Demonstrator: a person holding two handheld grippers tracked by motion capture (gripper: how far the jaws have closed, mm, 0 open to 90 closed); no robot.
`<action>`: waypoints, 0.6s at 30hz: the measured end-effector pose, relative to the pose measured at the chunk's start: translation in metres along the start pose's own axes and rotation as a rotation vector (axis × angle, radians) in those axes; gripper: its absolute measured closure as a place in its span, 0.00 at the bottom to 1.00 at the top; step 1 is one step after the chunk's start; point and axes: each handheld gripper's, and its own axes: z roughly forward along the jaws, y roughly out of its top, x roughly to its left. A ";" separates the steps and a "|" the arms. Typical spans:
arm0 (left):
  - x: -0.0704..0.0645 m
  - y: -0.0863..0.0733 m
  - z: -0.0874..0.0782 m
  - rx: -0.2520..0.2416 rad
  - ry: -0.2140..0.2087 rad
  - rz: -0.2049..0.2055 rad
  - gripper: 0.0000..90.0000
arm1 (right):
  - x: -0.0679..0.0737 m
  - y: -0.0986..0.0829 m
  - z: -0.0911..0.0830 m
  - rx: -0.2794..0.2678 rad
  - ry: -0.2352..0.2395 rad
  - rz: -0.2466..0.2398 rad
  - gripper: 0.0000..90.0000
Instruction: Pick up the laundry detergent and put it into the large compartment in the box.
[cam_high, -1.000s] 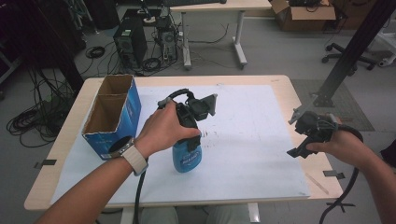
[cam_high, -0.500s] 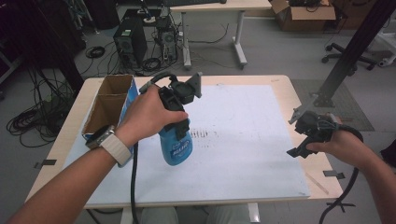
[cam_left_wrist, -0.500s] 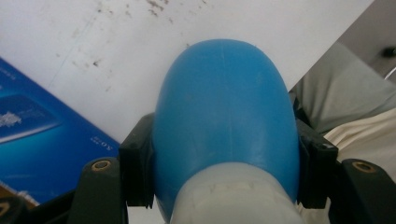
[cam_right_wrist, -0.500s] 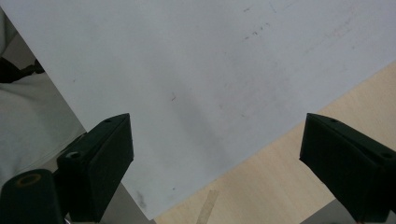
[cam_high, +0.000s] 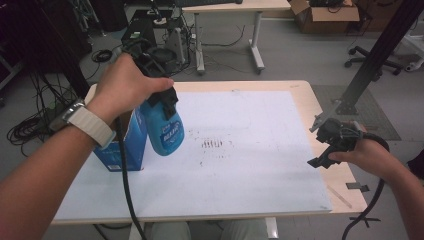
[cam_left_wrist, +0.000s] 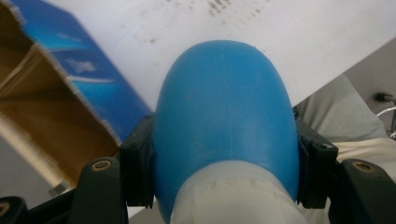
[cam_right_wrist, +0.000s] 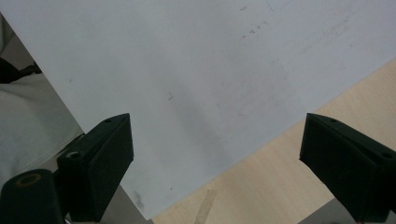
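A blue plastic bottle (cam_high: 165, 128) hangs in the air above the white sheet, right beside the open blue cardboard box (cam_high: 124, 148). My left gripper (cam_high: 159, 95) is shut on the bottle near its top, with the hand wrapped over it. In the left gripper view the bottle (cam_left_wrist: 224, 116) bulges between the two black jaws, and the box (cam_left_wrist: 56, 98) with its brown inside lies to the left. My right gripper (cam_high: 325, 145) hovers over the table's right edge. Its jaws stand wide apart in the right gripper view, with nothing between the fingertips (cam_right_wrist: 100, 163).
A white sheet (cam_high: 240, 165) covers most of the wooden table (cam_high: 305, 97), with dark smudges (cam_high: 212, 144) near its middle. A strip of tape (cam_high: 339, 196) lies at the front right corner. Cables, computer cases and another desk stand on the floor beyond.
My left gripper has lifted the blue bottle off the sheet and carried it left and back, up against the blue box. The right gripper has stayed where it was.
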 end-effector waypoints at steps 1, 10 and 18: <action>0.004 0.000 -0.004 0.000 0.005 -0.019 0.42 | 0.000 0.000 0.000 -0.001 -0.001 0.000 0.11; 0.042 -0.001 -0.034 -0.013 0.023 -0.219 0.42 | -0.001 0.000 -0.002 0.005 -0.005 0.004 0.11; 0.074 -0.007 -0.048 -0.045 0.036 -0.338 0.42 | -0.002 -0.002 0.000 0.008 -0.002 0.006 0.11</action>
